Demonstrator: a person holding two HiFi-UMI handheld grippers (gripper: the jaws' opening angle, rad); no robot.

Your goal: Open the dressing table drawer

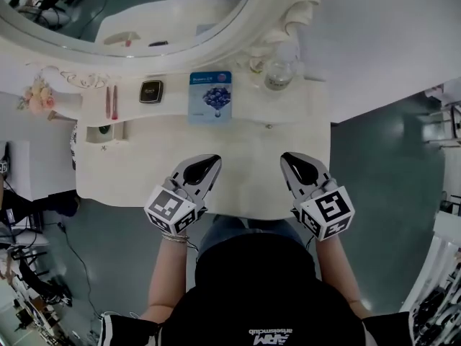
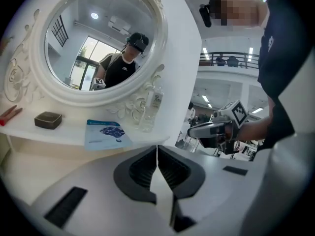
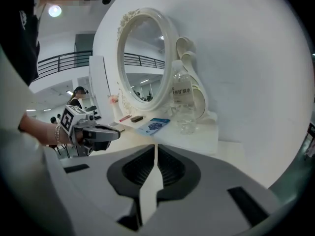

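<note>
No drawer front shows plainly from above. A small knob (image 1: 269,126) sits on the front of the raised back shelf (image 1: 173,108), and at that shelf's left end a small box (image 1: 104,132) juts forward; whether either is the drawer I cannot tell. In front of the shelf the table (image 1: 252,175) top lies bare down to its curved near edge, which runs just under the two grippers and against the person's lap. The table's right edge ends at open floor (image 1: 374,164), and the left edge also gives onto floor. The left gripper (image 1: 207,164) (image 2: 157,150) hangs over the near edge left of centre, jaws pressed together with nothing between them. The right gripper (image 1: 294,163) (image 3: 155,149) hangs right of centre, apart from the left, jaws likewise closed and empty. Neither touches the table top as far as can be seen. On the shelf stand a blue sachet (image 1: 211,96), a dark case (image 1: 150,91), a red stick (image 1: 113,101) and, at the right end, a clear bottle (image 1: 277,74). Behind them rises the oval mirror (image 1: 144,20), with a white wall to its right.
</note>
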